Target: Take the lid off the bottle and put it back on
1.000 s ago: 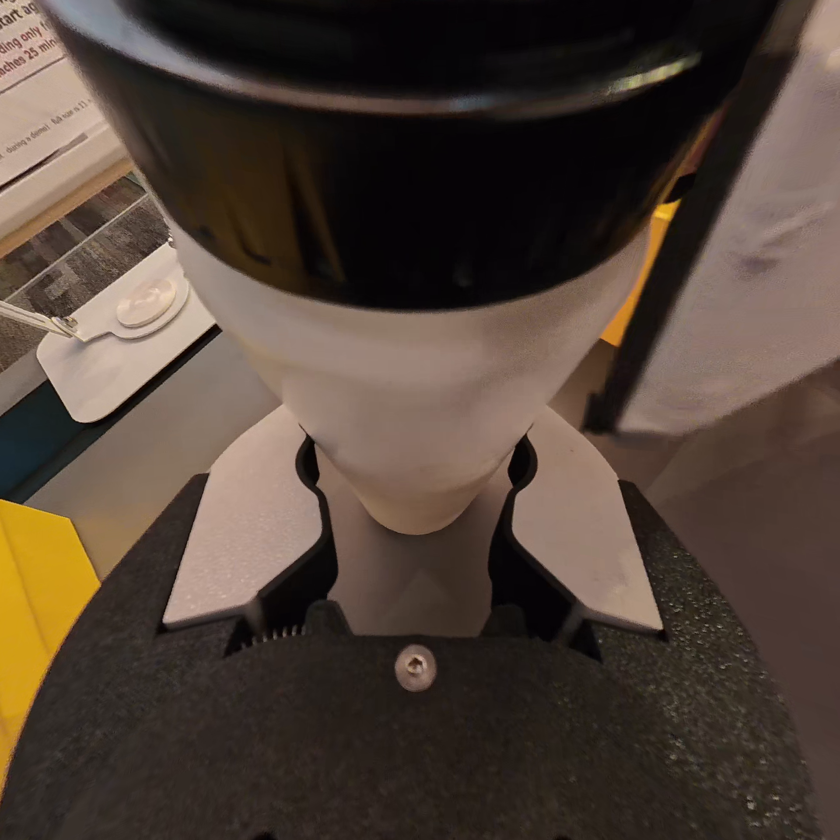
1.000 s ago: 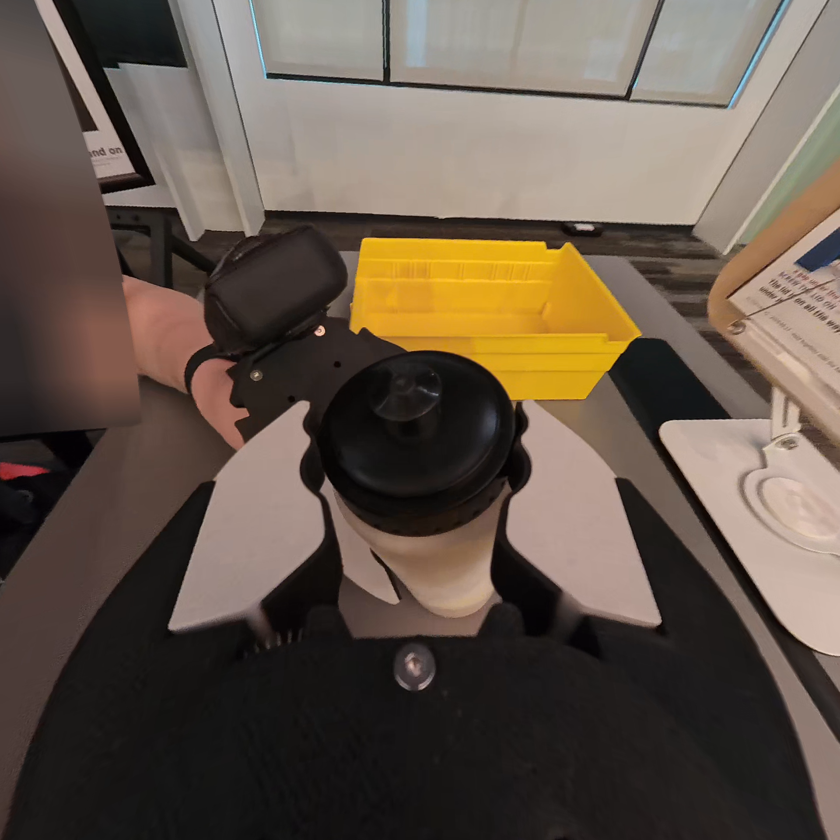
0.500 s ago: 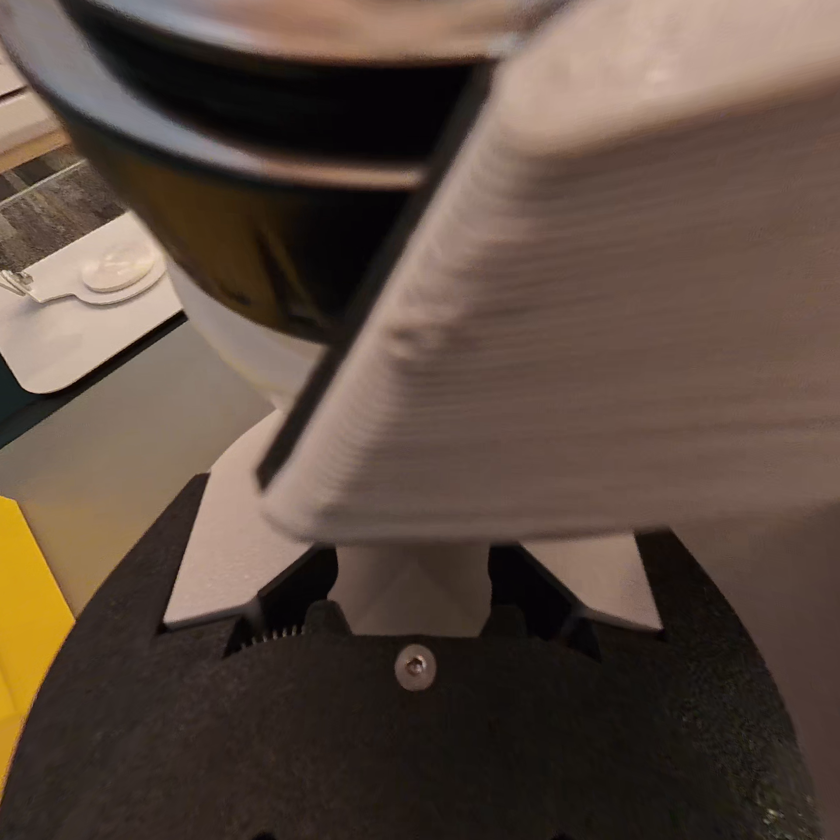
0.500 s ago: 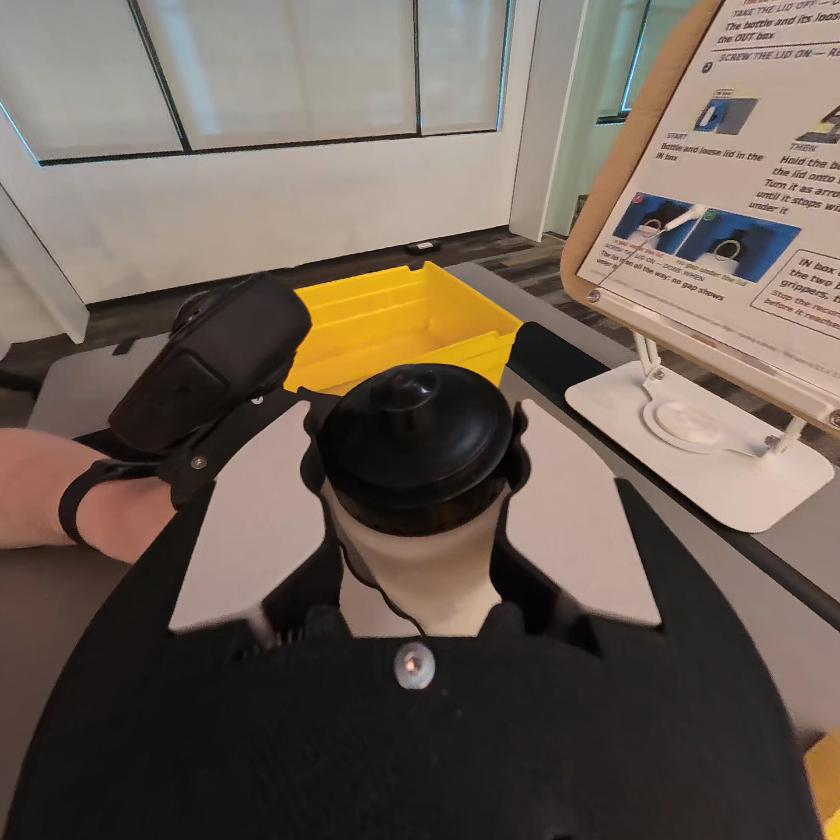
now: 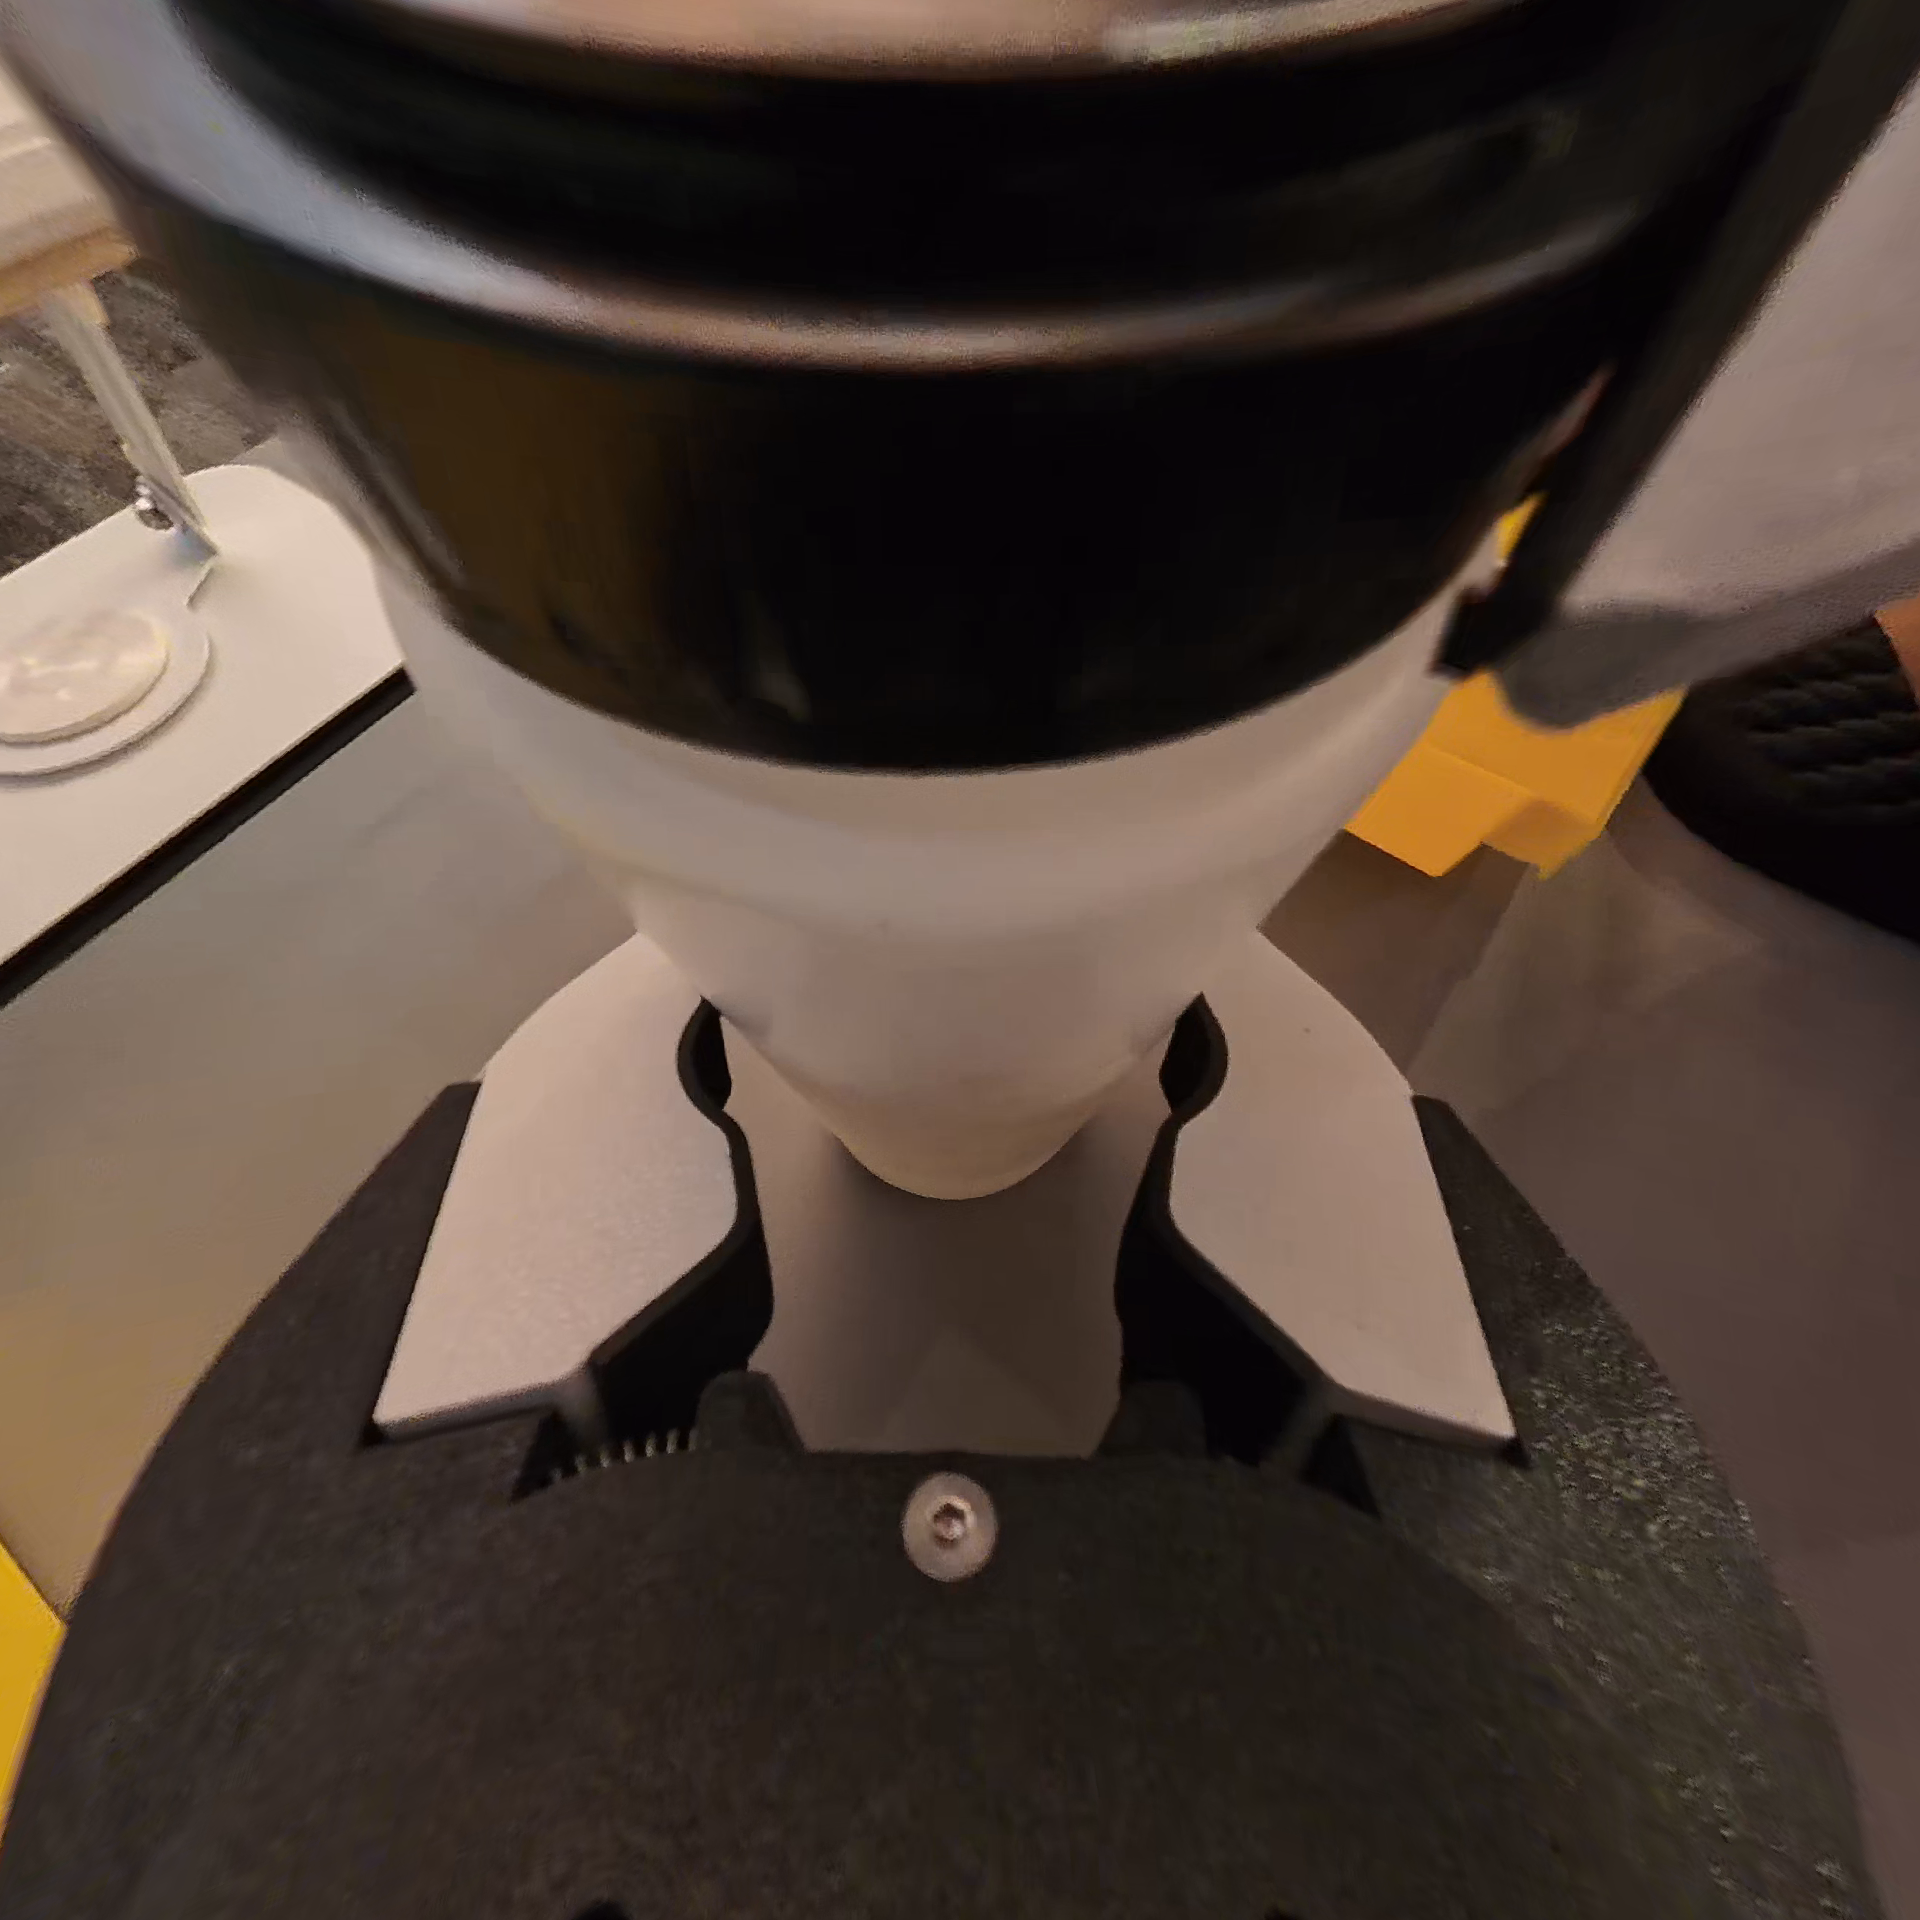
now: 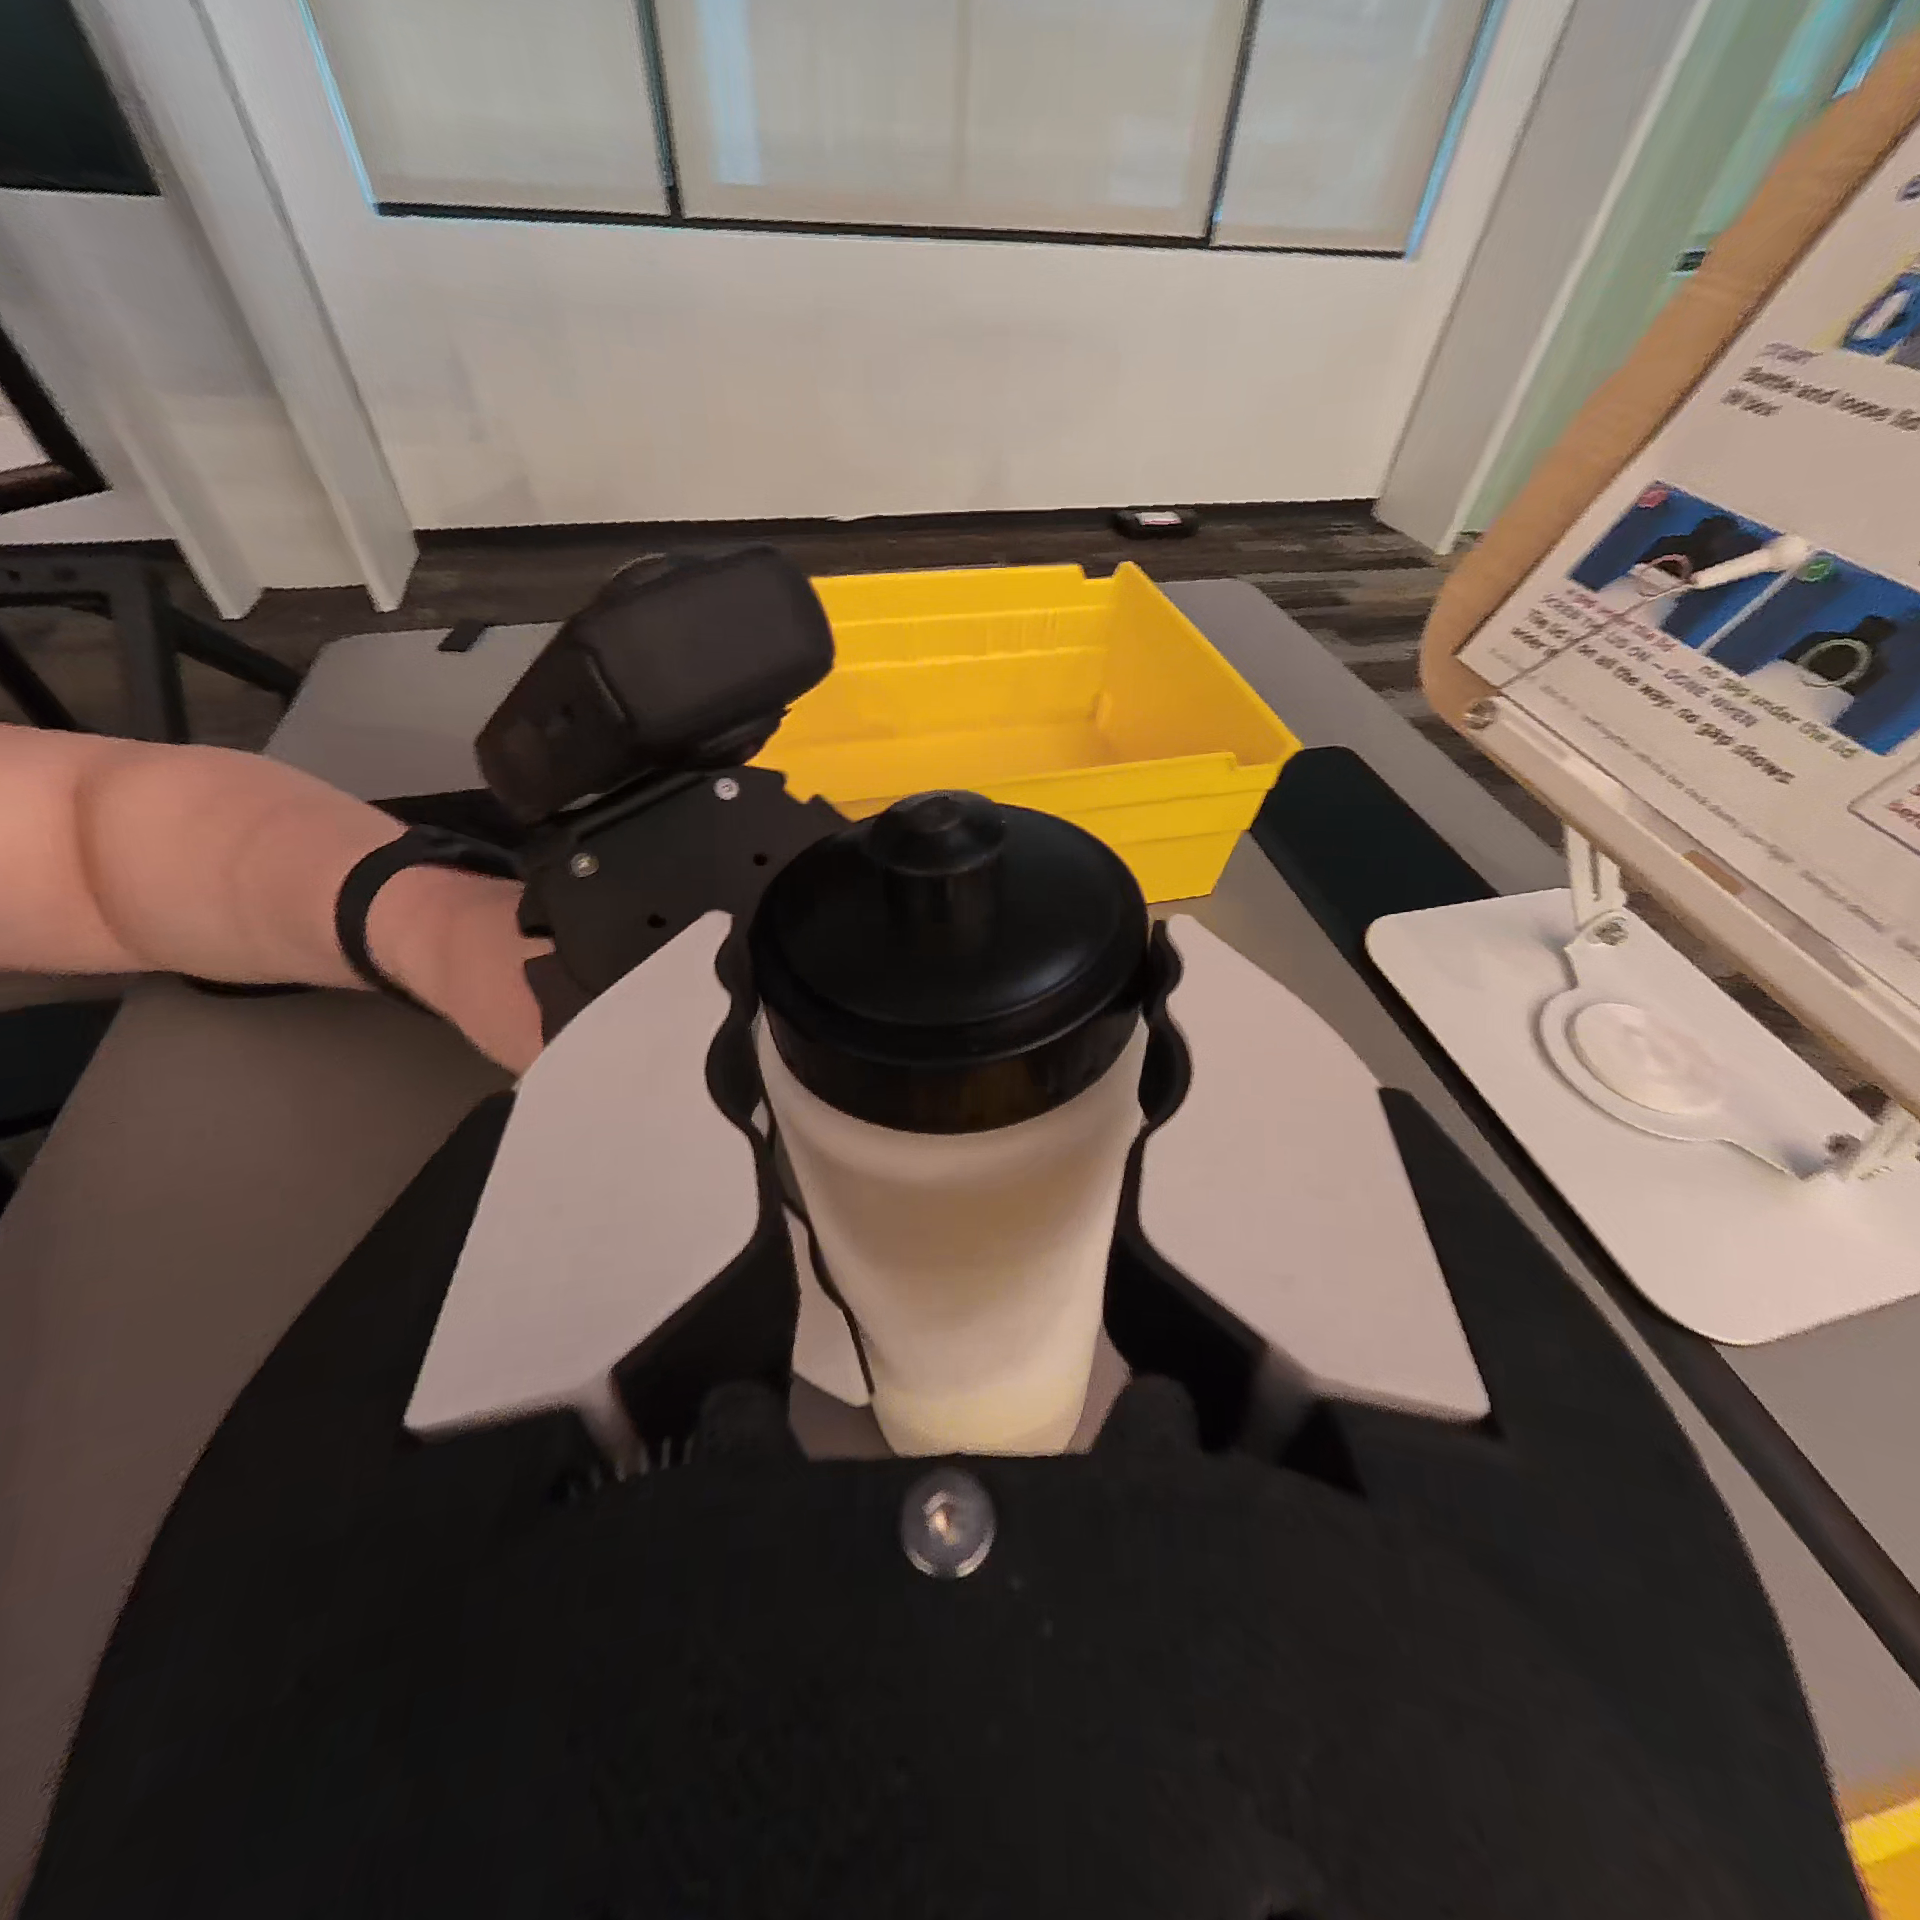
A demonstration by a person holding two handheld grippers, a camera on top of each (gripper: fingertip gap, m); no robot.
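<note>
Centrally in both frames we see the bottle (image 6: pixel 951 1236) upright, lid (image 6: pixel 945 966) on. Our left gripper (image 5: pixel 951 1049) is clamped on its body, while our right gripper (image 6: pixel 945 1023) brackets the lid; whether it grips, we cannot tell. Upper centre sits a yellow bin (image 6: pixel 1049 717).

The right gripper (image 6: pixel 951 997) sits with its fingers (image 6: pixel 623 1164) closed in from nine and three o'clock. The left gripper (image 5: pixel 951 1049), at ten o'clock in the right wrist view, is likewise clamped.

1 bottle (image 6: pixel 961 1236) w/ 1 black lid (image 6: pixel 951 977); 2 tools (image 6: pixel 951 1049) (image 5: pixel 956 1049); 1 yellow bin (image 6: pixel 1049 717); 1 sign stand (image 6: pixel 1662 1164).
</note>
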